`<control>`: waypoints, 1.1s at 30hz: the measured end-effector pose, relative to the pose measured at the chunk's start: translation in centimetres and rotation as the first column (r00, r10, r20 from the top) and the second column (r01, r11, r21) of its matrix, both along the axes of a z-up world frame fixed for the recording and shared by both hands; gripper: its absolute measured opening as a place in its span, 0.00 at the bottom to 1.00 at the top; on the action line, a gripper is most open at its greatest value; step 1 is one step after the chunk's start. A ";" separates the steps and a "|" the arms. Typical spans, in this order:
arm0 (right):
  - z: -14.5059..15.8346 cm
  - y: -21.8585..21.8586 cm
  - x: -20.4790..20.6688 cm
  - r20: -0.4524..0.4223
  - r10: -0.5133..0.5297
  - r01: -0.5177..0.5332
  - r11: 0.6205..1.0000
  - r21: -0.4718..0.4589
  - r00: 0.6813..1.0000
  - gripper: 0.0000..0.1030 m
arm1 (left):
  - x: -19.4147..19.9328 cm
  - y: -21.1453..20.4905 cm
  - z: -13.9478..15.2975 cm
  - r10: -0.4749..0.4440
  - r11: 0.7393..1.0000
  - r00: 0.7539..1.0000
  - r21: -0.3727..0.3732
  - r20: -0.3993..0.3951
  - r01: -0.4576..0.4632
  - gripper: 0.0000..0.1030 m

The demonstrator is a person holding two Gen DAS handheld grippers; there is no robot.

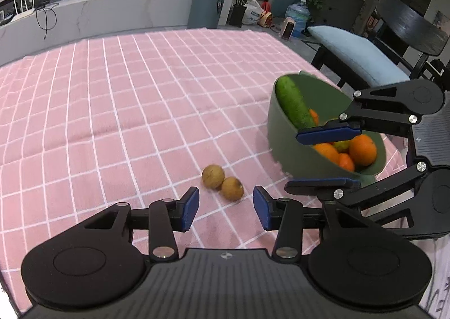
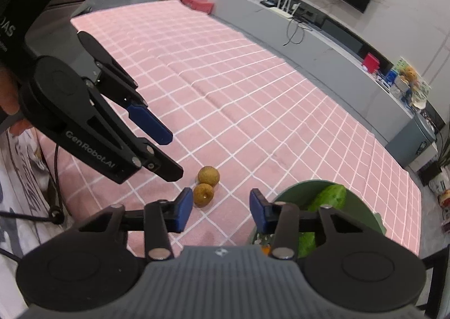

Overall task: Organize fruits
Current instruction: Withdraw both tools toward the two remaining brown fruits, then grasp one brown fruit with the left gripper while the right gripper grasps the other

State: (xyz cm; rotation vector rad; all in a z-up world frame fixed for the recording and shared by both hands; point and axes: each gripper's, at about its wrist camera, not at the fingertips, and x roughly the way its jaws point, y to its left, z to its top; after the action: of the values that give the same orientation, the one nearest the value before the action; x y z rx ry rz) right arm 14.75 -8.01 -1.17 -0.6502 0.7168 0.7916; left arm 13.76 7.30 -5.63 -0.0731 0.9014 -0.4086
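Two round, rough-skinned brown fruits are lying touching on the pink checked cloth. The left gripper is hovering spread and empty near them. The right gripper, also spread, is hanging beside the smooth green bowl holding a bumpy cucumber and glossy, probably orange, citrus.

A pink checked tablecloth and a cushioned chair.

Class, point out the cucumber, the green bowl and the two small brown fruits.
cucumber point(image 1: 294, 104): left wrist view, mid-body.
green bowl point(image 1: 277, 133): left wrist view, outer wall.
two small brown fruits point(image 2: 208, 175): right wrist view, farther fruit's middle.
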 end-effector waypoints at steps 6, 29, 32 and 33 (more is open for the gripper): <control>-1.4 1.6 0.2 -0.019 0.048 -0.049 0.998 -0.031 0.999 0.29 | 1.2 -0.1 -1.0 0.004 1.000 1.000 0.022 0.014 -0.005 0.40; -6.1 4.6 2.0 -0.052 0.005 -0.009 0.997 -0.081 0.999 0.21 | 5.2 0.1 -3.8 0.018 0.998 0.998 -0.061 -0.062 -0.022 0.36; -6.4 4.7 1.7 -0.038 0.004 -0.008 0.996 -0.089 0.999 0.20 | 5.1 0.2 -3.8 0.021 0.997 0.997 -0.075 -0.068 -0.026 0.30; -6.5 4.7 1.7 -0.036 0.001 -0.005 0.996 -0.089 0.999 0.18 | 5.0 0.2 -3.7 0.024 0.997 0.997 -0.073 -0.067 -0.029 0.25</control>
State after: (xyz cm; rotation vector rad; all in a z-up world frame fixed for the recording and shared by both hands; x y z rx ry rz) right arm 16.48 -3.26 -7.64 -0.7186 0.7873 0.7792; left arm 18.81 7.51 -9.36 -0.1669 0.9490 -0.4163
